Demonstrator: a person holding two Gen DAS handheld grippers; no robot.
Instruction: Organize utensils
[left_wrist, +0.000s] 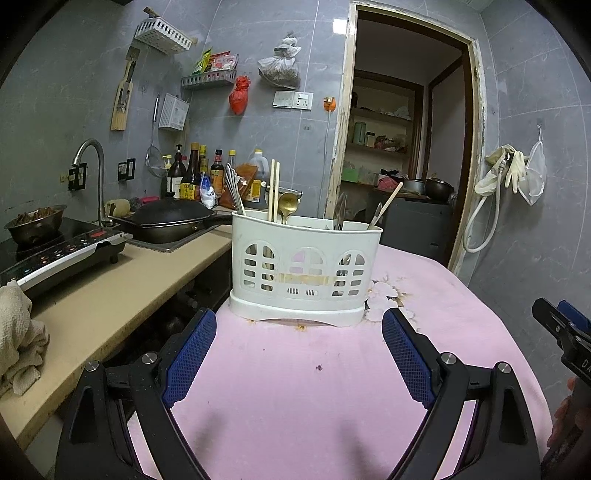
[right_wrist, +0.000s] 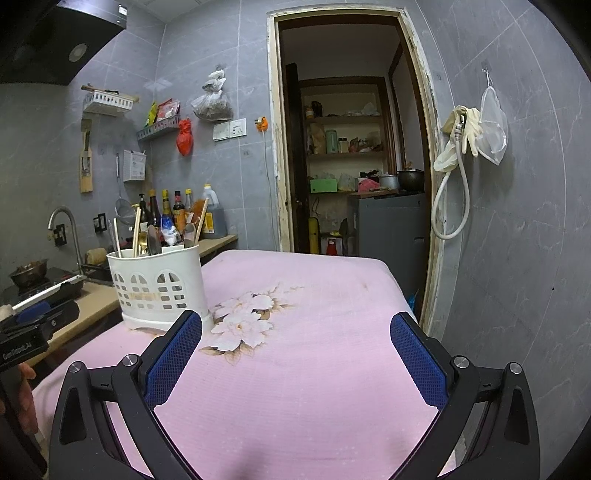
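caddy: white slotted utensil caddy (left_wrist: 306, 267) standing upright on pink-covered worktop (left_wrist: 295, 387), near the worktop's far-left corner, kitchen counter just beyond
contents: chopsticks (left_wrist: 274, 190), gold spoon (left_wrist: 288, 205), metal utensils (left_wrist: 233, 188) in left end of caddy; wood-handled utensil (left_wrist: 386, 205) leaning out of right end; all handles-up, long axes near vertical, the right one tilted right
left gripper: left gripper (left_wrist: 299, 325) dead ahead of caddy, jaws spread wide, empty, caddy base sitting between the two pads (left_wrist: 190, 358) in view, just short of contact
right gripper: right gripper (right_wrist: 295, 328) jaws spread wide, empty, aimed past caddy at bare cloth; caddy up and left of its left pad
nearer: left gripper, judged from centred, larger caddy in left wrist view
key relation: caddy straight forward of left jaws; utensils reachable only from above, so approach likely needs lift over rim
loose utensils on cloth: none seen near caddy
risk: light caddy could tip if a handle gets pulled sideways
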